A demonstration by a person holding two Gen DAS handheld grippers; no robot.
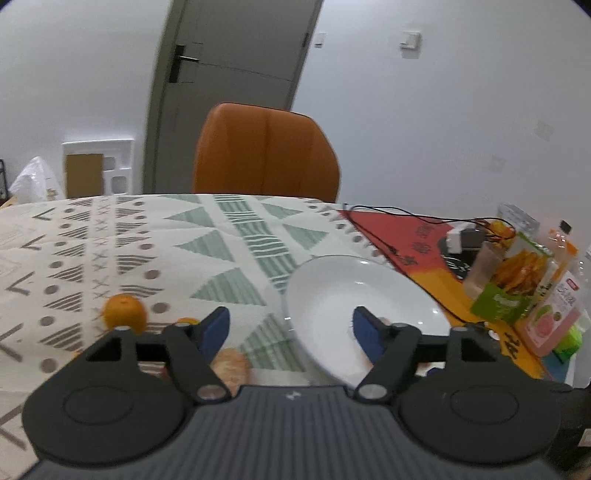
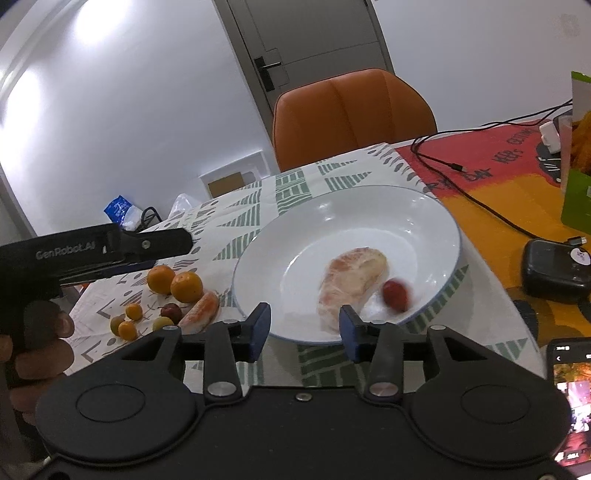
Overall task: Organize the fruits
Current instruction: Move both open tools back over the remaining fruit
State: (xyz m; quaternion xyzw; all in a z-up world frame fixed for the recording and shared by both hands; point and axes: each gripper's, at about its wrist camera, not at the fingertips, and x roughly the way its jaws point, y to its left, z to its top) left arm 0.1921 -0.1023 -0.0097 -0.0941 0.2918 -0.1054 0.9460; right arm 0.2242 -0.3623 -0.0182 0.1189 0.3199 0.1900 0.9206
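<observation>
white plate (image 2: 424, 221) holds one peeled pale-pink grapefruit wedge (image 2: 351, 284) and one blurry red cherry tomato (image 2: 396, 294). two oranges (image 2: 175, 283) at its 9 o'clock. right gripper (image 2: 304, 328) and left gripper (image 1: 291, 330) both spread wide, empty.

Even indoor light; ceiling glare on glossy grey wall (image 2: 92, 22). Small red fruit (image 2: 395, 293) motion-blurred. Fisheye bends edges, dark corners.

My left gripper (image 2: 110, 251) bore "GenRobot.AI" in grey on its black side; print on the red cloth (image 2: 491, 162) and snack packets (image 1: 524, 280) stayed unreadable to me
</observation>
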